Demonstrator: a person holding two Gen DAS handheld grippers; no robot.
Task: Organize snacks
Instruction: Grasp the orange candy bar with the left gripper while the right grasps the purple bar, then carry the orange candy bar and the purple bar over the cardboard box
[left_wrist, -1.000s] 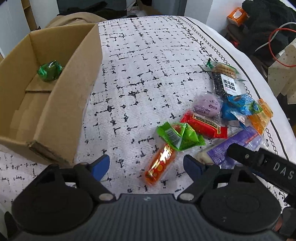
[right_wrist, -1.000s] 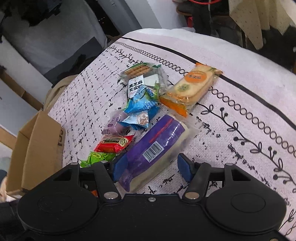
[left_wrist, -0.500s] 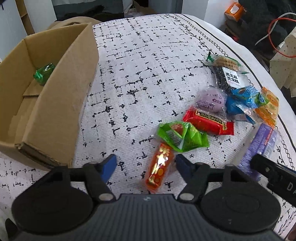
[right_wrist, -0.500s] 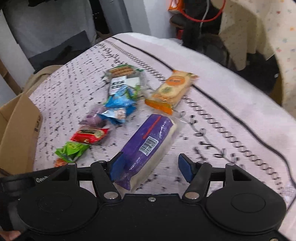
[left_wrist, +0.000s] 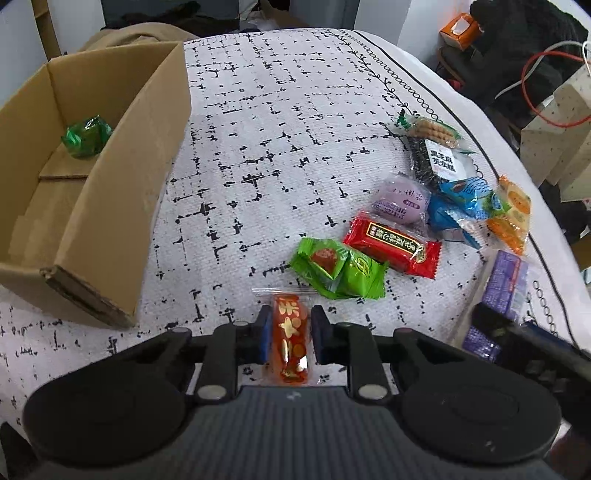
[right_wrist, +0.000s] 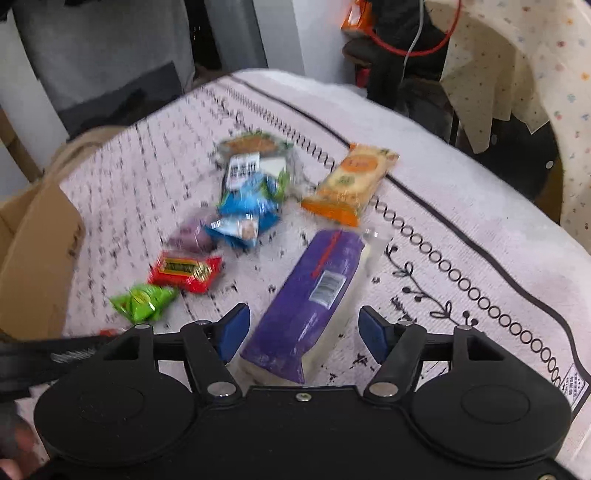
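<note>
My left gripper is shut on a red-orange snack bar that lies on the patterned cloth. Just beyond it lie green packets and a red packet. An open cardboard box stands at the left with one green sweet inside. My right gripper is open, its blue pads on either side of a long purple packet without touching it. An orange biscuit pack, blue packets and the red packet lie beyond.
The cloth's black border marks the table edge at the right. Off the table sit a dark chair with a red cable, an orange box and a dotted cloth. More wrapped biscuits lie at the pile's far end.
My left gripper moved forward over the red-orange bar and shut on it. The right gripper shifted slightly over the purple packet and stays open; its view is blurred by motion.
</note>
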